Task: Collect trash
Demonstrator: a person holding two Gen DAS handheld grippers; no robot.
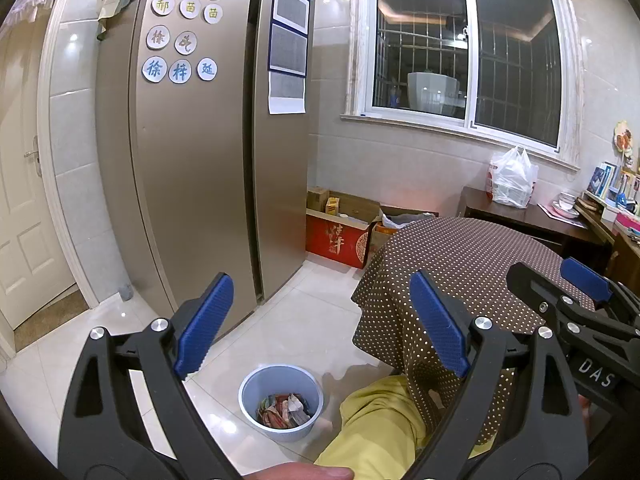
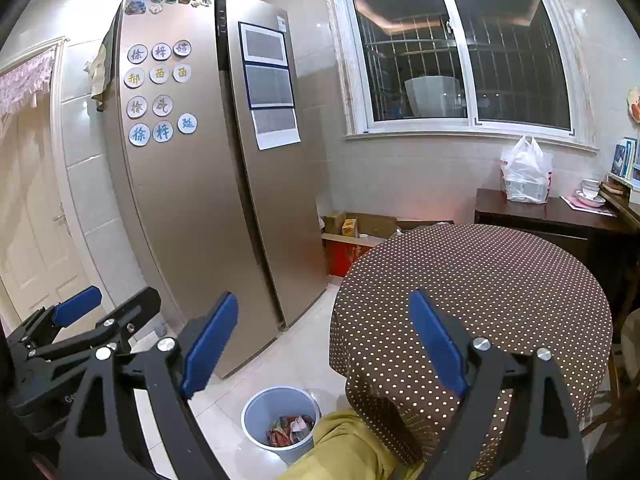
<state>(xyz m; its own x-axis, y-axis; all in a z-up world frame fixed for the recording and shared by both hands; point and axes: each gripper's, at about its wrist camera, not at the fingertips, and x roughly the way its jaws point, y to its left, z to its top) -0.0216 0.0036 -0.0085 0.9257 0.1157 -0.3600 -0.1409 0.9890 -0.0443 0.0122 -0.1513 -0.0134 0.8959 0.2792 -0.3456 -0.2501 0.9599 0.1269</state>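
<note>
Both tools, left (image 1: 322,322) and right (image 2: 324,340), gape empty; the right one's body reads "DAS" (bin (image 1: 281,406) holds wrappers (image 1: 285,410)).

Brushed, satiny metal on the fridge (image 1: 192,184), glossy pale tiles on the floor (image 1: 304,320) throwing back the lamps. Matt brown dotted cloth (image 2: 480,300) drapes the counter. The bin (image 1: 280,384) is smooth grey-blue plastic, crumpled wrappers (image 1: 284,410) inside. Textured blue pads on matt black plastic fingers (image 1: 436,320), shiny metal rivets. A thin crinkly plastic bag (image 2: 526,172) sits on dark polished wood.
</note>
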